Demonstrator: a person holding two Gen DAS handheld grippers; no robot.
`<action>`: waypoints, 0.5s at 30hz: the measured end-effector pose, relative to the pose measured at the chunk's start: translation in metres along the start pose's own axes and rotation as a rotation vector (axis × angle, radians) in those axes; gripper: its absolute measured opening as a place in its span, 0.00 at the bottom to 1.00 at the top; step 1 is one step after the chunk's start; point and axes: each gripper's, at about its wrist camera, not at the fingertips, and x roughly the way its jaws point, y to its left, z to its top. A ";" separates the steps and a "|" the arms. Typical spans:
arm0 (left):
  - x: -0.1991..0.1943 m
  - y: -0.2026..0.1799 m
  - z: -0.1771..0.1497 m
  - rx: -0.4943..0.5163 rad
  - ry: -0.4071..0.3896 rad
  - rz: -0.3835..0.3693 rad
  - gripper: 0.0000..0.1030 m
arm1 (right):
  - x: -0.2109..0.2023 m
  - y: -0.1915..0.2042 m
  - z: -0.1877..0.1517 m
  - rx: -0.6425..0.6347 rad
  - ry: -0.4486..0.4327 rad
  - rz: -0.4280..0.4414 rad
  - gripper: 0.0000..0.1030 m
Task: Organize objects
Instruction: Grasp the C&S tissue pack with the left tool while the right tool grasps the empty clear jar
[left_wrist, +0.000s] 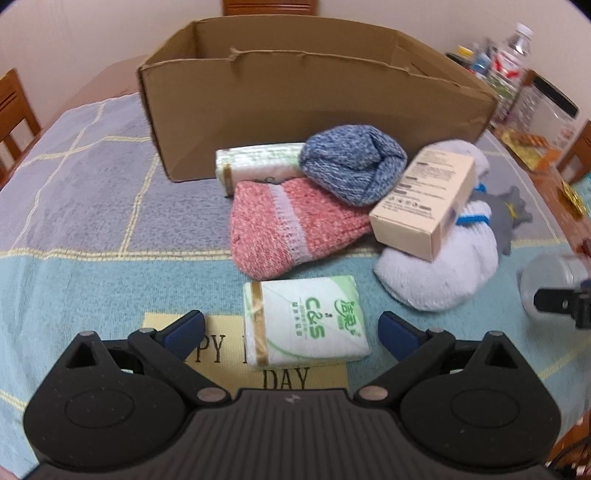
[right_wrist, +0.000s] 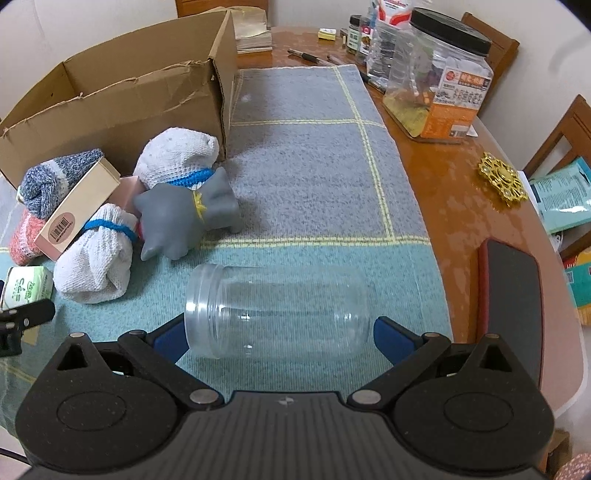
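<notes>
The left gripper (left_wrist: 291, 334) gapes wide and empty around a tissue pack (left_wrist: 304, 323) on the counter's cloth (left_wrist: 92, 206), while the right gripper (right_wrist: 279, 338) spreads wide about a clear jar (right_wrist: 277, 310) lying on its side, neither squeezed, near socks (left_wrist: 291, 225) before the box (left_wrist: 295, 107).

From the left wrist we look low and close over the cloth (left_wrist: 92, 280), facing the far cardboard box (left_wrist: 295, 110), with a tissue pack (left_wrist: 306, 328) just ahead. From the right wrist, set further right, we face far along the cloth (right_wrist: 314, 166) with a clear jar (right_wrist: 277, 310) very near. Both views share the box (right_wrist: 110, 103), the white sock bundle (left_wrist: 443, 273) (right_wrist: 99, 266), the grey toy (left_wrist: 511, 218) (right_wrist: 184, 218) and the tissue pack (right_wrist: 26, 288).
</notes>
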 end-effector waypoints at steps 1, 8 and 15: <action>0.000 -0.001 0.000 -0.006 0.000 0.003 0.95 | 0.001 0.000 0.001 0.000 0.003 0.002 1.00; -0.002 -0.008 0.000 0.001 -0.010 0.014 0.83 | 0.008 0.004 0.003 -0.014 0.011 0.009 1.00; -0.005 -0.009 0.004 0.019 -0.018 0.019 0.66 | 0.012 0.005 0.007 -0.015 0.018 0.009 0.99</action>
